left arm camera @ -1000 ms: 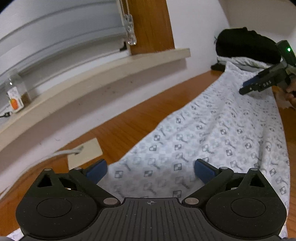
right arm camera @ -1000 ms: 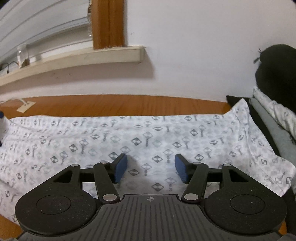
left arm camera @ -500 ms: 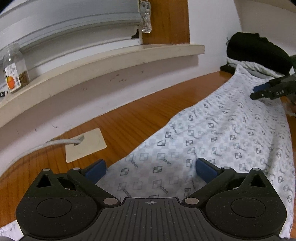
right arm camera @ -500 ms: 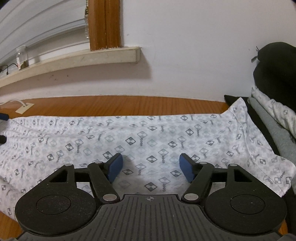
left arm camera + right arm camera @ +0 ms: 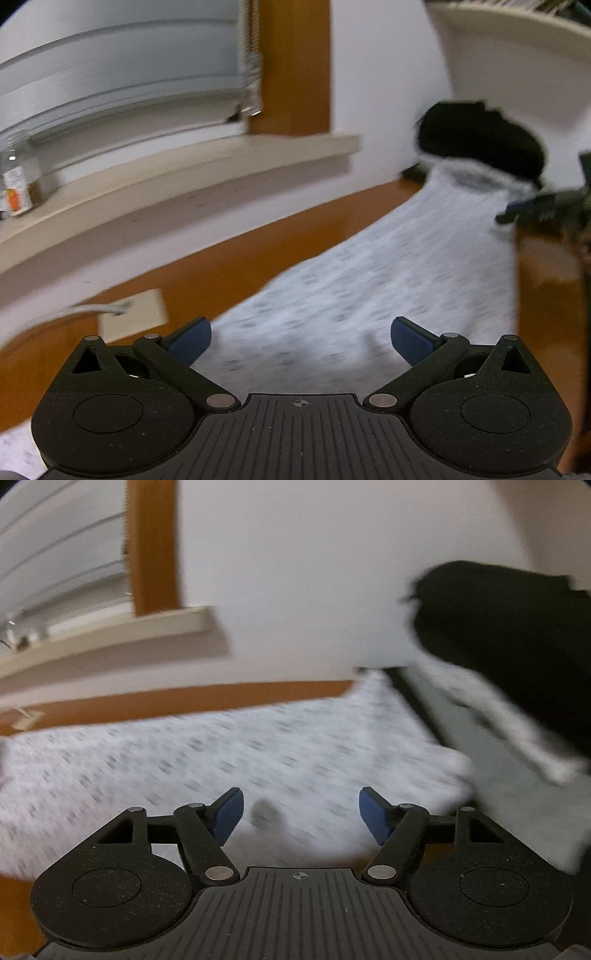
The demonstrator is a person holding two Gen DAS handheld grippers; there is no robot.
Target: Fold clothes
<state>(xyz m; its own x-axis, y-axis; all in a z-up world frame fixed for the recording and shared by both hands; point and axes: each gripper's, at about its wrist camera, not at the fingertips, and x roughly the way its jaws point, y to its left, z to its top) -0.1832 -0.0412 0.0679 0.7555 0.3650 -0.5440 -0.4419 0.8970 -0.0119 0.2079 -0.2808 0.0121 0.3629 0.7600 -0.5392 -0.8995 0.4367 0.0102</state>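
Note:
A white garment with a small dark checked print (image 5: 369, 280) lies spread flat along the wooden table, also seen as the white garment (image 5: 236, 753) in the right wrist view. My left gripper (image 5: 301, 341) hovers open over its near end, with nothing between the blue pads. My right gripper (image 5: 301, 814) is open above the garment's other end, close to the clothes pile. In the left wrist view the right gripper (image 5: 535, 212) shows at the far right edge of the cloth. Both views are motion-blurred.
A pile of clothes with a black garment (image 5: 509, 635) on top sits at the table's far end by the wall. A cream card with a white cable (image 5: 133, 314) lies on the table (image 5: 221, 273). A jar (image 5: 16, 188) stands on the window sill (image 5: 184, 173).
Both grippers have swung and tilted upward, blurring the views. The right gripper's jaws have widened. The garment lies as before.

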